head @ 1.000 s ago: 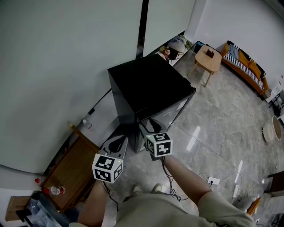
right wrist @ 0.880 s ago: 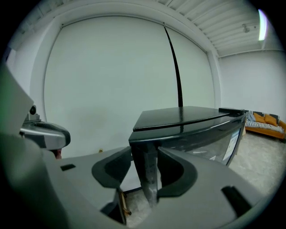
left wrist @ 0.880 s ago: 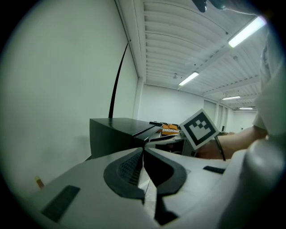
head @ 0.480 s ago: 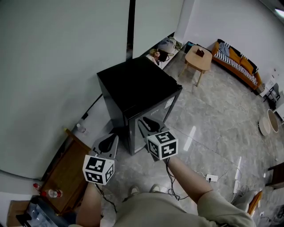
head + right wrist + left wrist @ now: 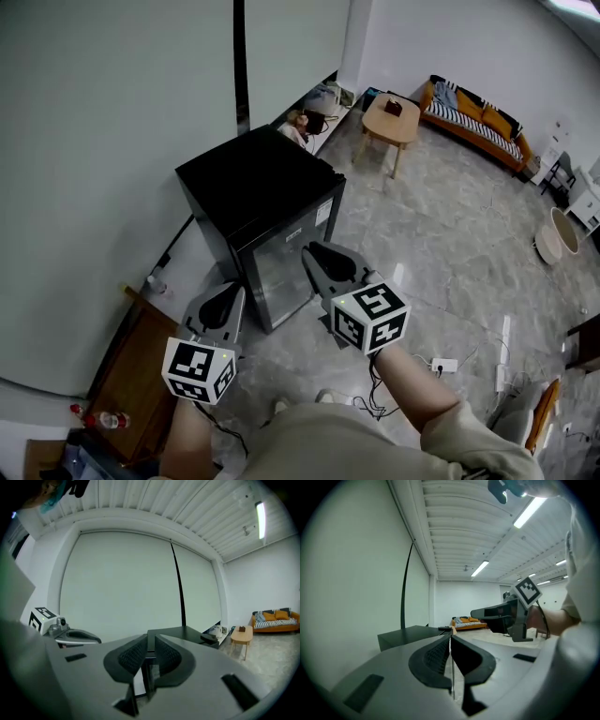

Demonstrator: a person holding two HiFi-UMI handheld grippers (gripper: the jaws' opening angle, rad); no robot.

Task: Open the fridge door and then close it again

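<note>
our left gripper (image 5: 225, 298): fingers pressed together, empty. right gripper (image 5: 317, 253): fingers just been closing, slim gap left, nothing btwn. closed fridge (image 5: 253, 183) ahead of both tips, apart.

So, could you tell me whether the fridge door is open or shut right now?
Shut: the fridge door lies flush with the fridge body, no gap visible.
</note>
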